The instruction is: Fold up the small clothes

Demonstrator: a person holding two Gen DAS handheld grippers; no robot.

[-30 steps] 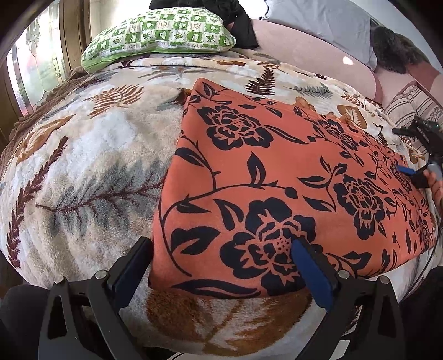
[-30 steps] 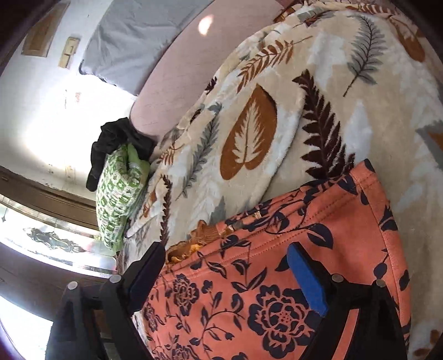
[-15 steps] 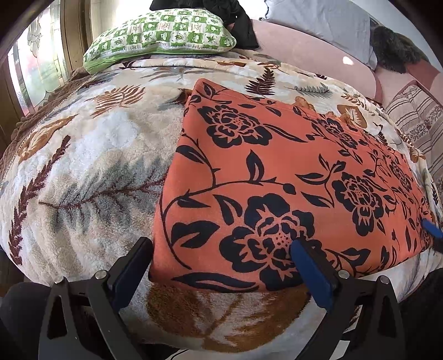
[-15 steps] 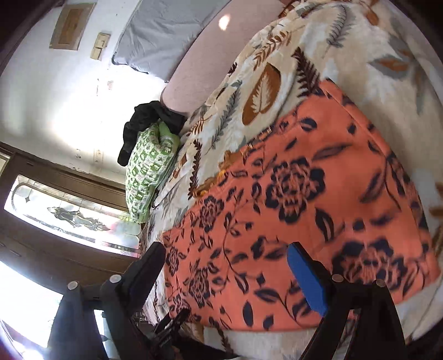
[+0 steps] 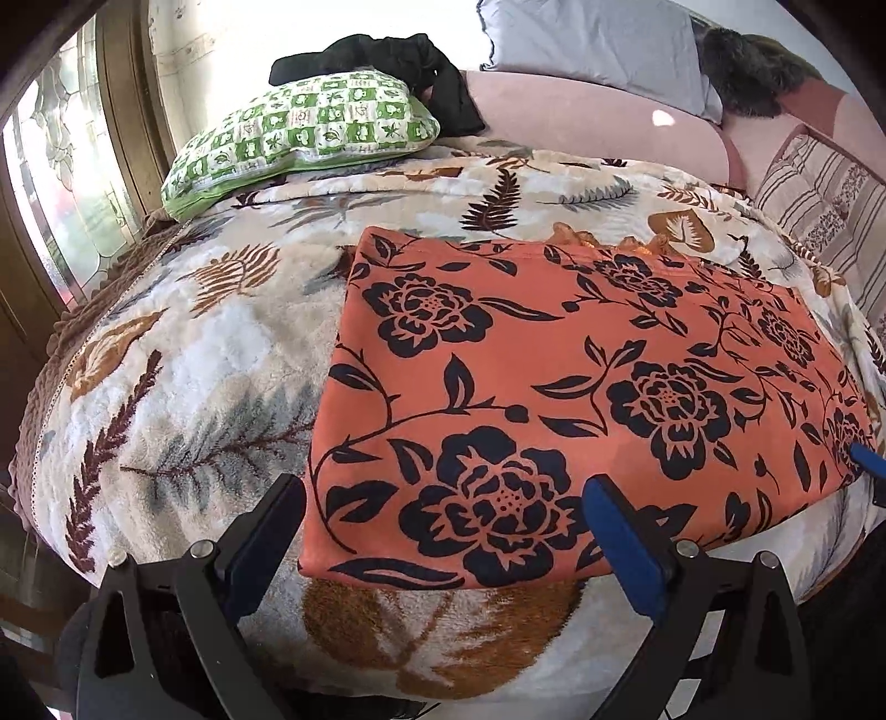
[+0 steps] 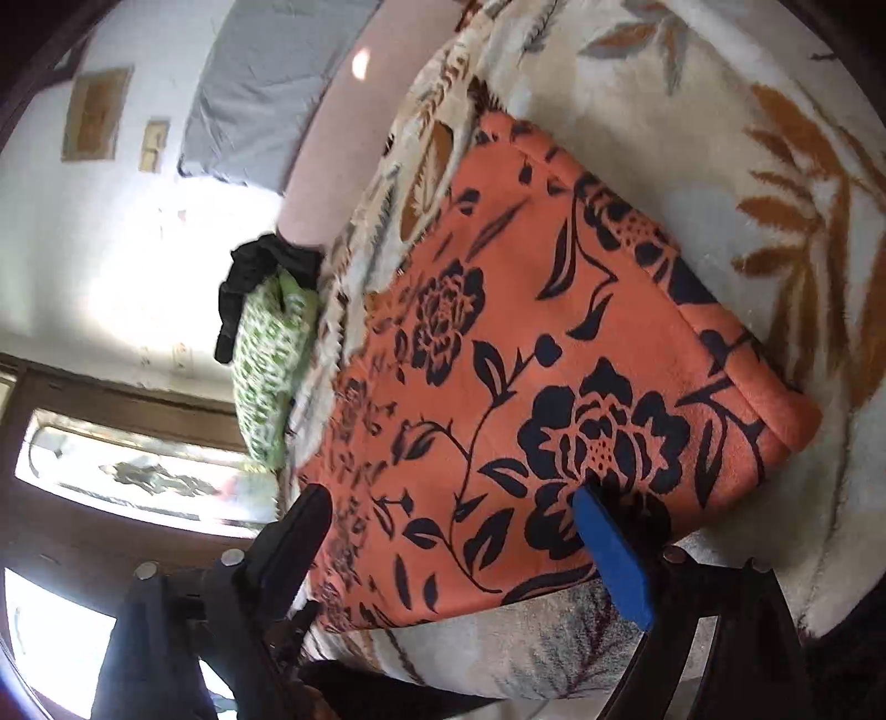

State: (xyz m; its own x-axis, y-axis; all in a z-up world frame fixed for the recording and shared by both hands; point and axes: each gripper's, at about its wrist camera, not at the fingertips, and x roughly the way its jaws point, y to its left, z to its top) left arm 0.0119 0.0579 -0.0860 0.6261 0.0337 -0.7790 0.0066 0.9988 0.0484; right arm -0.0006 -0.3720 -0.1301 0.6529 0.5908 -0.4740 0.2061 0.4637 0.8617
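An orange cloth with a black flower print (image 5: 554,387) lies folded flat in a rectangle on the leaf-patterned blanket (image 5: 194,387) of a bed. My left gripper (image 5: 443,495) hovers open over the cloth's near left corner, with nothing pinched between its fingers. At the cloth's near right corner a blue pad of my right gripper (image 5: 866,459) shows at the picture's edge. In the right wrist view the orange cloth (image 6: 526,360) fills the middle, and my right gripper (image 6: 451,504) stands wide open just above its near edge, holding nothing.
A green checked pillow (image 5: 299,133) with a black garment (image 5: 387,55) behind it lies at the bed's far left. A grey pillow (image 5: 598,44) and a striped pillow (image 5: 819,205) sit far right. A window (image 5: 61,183) is on the left. The bed's edge is right below the grippers.
My right gripper has swung from the cloth's far side to its near right corner. My left gripper has drawn back and up a little. The cloth lies as before.
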